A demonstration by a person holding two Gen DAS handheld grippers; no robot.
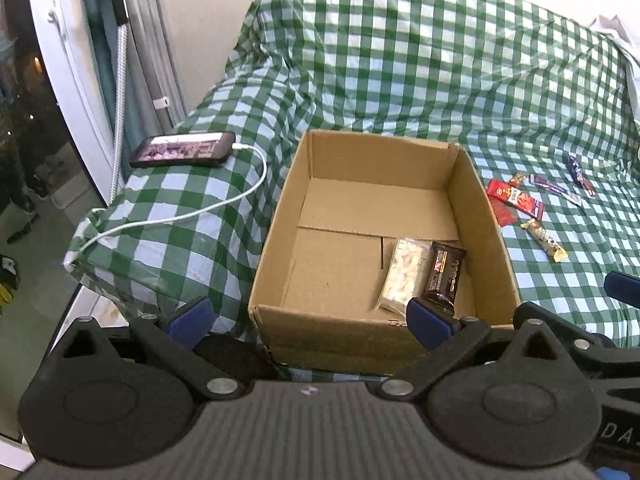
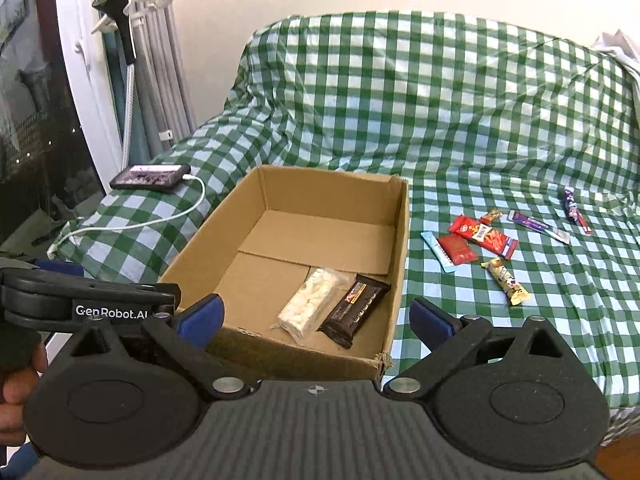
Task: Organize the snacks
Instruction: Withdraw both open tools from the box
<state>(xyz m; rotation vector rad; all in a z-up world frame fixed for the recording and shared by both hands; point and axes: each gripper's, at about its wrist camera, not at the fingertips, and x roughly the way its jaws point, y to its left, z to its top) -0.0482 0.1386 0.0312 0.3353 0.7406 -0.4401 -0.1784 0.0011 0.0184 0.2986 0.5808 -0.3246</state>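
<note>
Corrugated brown cardboard box (image 2: pixel 280 240), open-topped, sits just ahead of your fingers on the green-checked cloth (image 2: pixel 440 100), near at hand, likely so snacks drop in from above.

Contents: clear crinkled packet of white pieces (image 2: pixel 310 300) and dark glossy chocolate bar wrapper (image 2: pixel 354 310), flat and side by side on the box floor, ahead of and between the fingers of your right gripper (image 2: pixel 316 318).

Loose stock: red foil pouches (image 2: pixel 476 238), a yellow bar (image 2: pixel 506 286) and purple sticks (image 2: pixel 538 226), scattered on the cloth beyond your right-hand finger, not yet boxed.

Right gripper: blue pads spread wide, holding nothing.
Left gripper (image 1: pixel 308 318): pads likewise apart, empty, short of the box's near wall.

Non-stock: black phone (image 1: pixel 182 150) on a white cable, far left.
</note>
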